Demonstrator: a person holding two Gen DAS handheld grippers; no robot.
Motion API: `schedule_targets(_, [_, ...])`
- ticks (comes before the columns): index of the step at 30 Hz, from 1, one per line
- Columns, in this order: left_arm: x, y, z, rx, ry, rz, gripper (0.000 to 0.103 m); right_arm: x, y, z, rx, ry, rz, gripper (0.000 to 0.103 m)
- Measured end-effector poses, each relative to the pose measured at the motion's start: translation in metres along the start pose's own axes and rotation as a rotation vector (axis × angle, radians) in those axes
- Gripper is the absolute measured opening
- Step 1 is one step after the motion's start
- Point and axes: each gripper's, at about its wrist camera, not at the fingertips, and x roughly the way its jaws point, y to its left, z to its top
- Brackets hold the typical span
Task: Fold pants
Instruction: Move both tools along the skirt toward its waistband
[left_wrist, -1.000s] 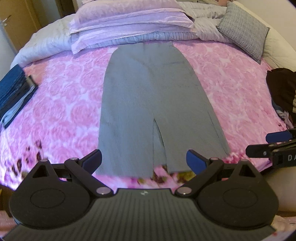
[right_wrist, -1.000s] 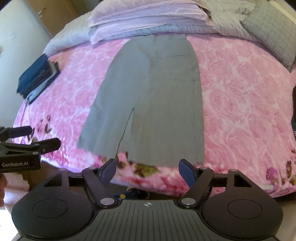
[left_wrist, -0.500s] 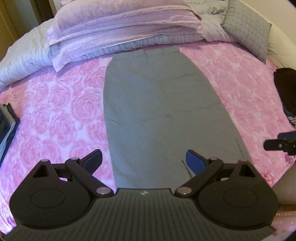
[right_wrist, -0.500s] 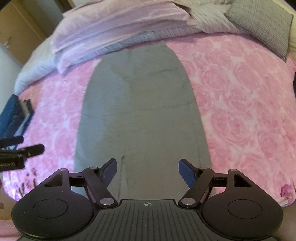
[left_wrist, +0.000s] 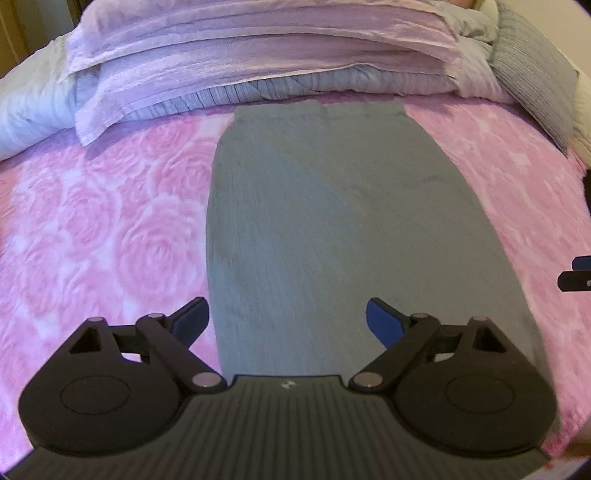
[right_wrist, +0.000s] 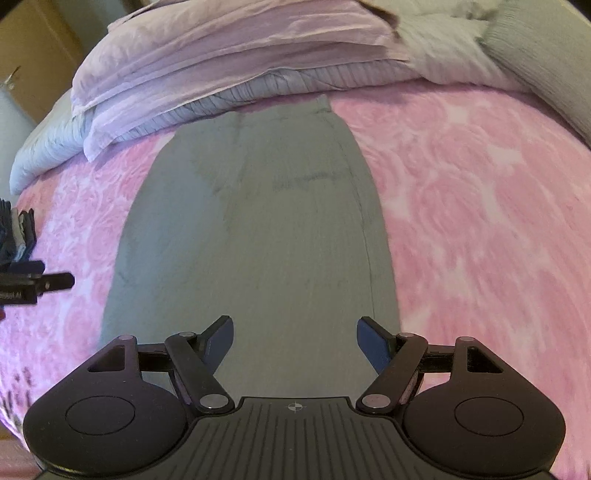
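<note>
Grey pants (left_wrist: 332, 221) lie flat along a pink rose-patterned bedspread (left_wrist: 103, 221), waistband at the far end by the pillows. My left gripper (left_wrist: 286, 321) hovers over the pants' left part, its jaws closing but still wide, with nothing pressed between them. In the right wrist view the same pants (right_wrist: 266, 240) fill the middle, and my right gripper (right_wrist: 295, 339) stands open above their right part, pads apart. Each gripper's tip shows at the edge of the other's view: the right gripper (left_wrist: 576, 277) and the left gripper (right_wrist: 33, 284). The pants' leg ends are hidden under the grippers.
Stacked lilac and striped pillows (left_wrist: 258, 55) line the head of the bed. A grey cushion (left_wrist: 535, 74) leans at the far right. A pile of dark folded clothes (right_wrist: 16, 236) sits at the bed's left edge. Pink spread lies on both sides of the pants.
Both grippers have come forward and down from the foot of the bed over the pants, so the leg ends have dropped out of sight. The left jaws have narrowed slightly.
</note>
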Motion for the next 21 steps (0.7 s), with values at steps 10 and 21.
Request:
schedule_targets(10, [0.141, 0.051, 0.103, 0.078, -0.163, -0.028, 0.066, 0.13, -0.056, 0.112, -0.18, -0.118, 0.109, 0.063])
schedule_targets(21, [0.233, 0.076, 0.199, 0.065, -0.157, -0.067, 0.058, 0.215, -0.076, 0.245, -0.281, -0.186, 0.144, 0.062])
